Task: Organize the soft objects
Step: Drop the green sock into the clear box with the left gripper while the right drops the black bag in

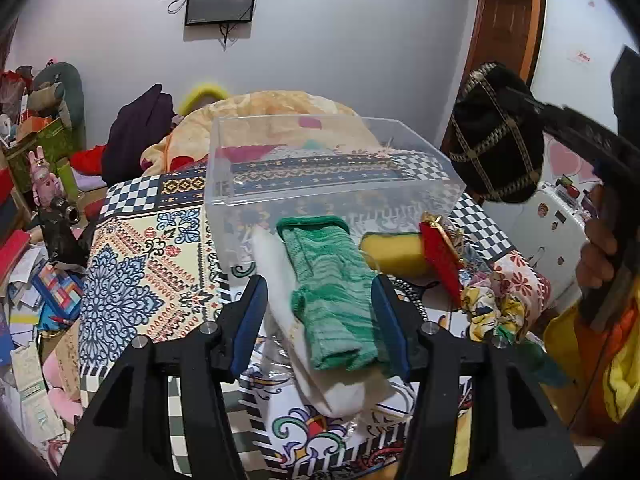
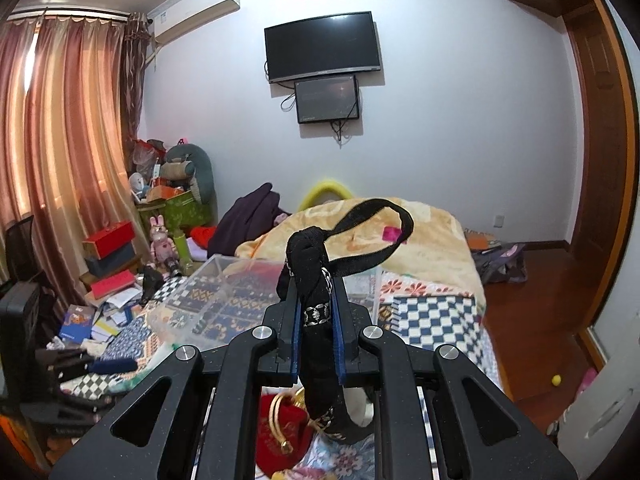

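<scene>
A clear plastic box (image 1: 320, 176) stands on the patterned cloth; it also shows in the right wrist view (image 2: 224, 292). My left gripper (image 1: 320, 312) is open, its jaws on either side of a green towel (image 1: 332, 284) that lies on a white cloth (image 1: 344, 392). A yellow sponge (image 1: 394, 252), a red pouch (image 1: 440, 256) and a floral cloth (image 1: 500, 304) lie to the right. My right gripper (image 2: 316, 316) is shut on a black bag (image 2: 316, 344) with gold trim, held in the air; the bag also shows in the left wrist view (image 1: 496, 152).
The patterned cloth (image 1: 152, 264) covers a raised surface in front of a bed with an orange blanket (image 2: 432, 224). Books and boxes (image 1: 28, 300) clutter the floor at left. A white cabinet (image 1: 552, 232) stands right. A red pouch (image 2: 280, 428) lies below my right gripper.
</scene>
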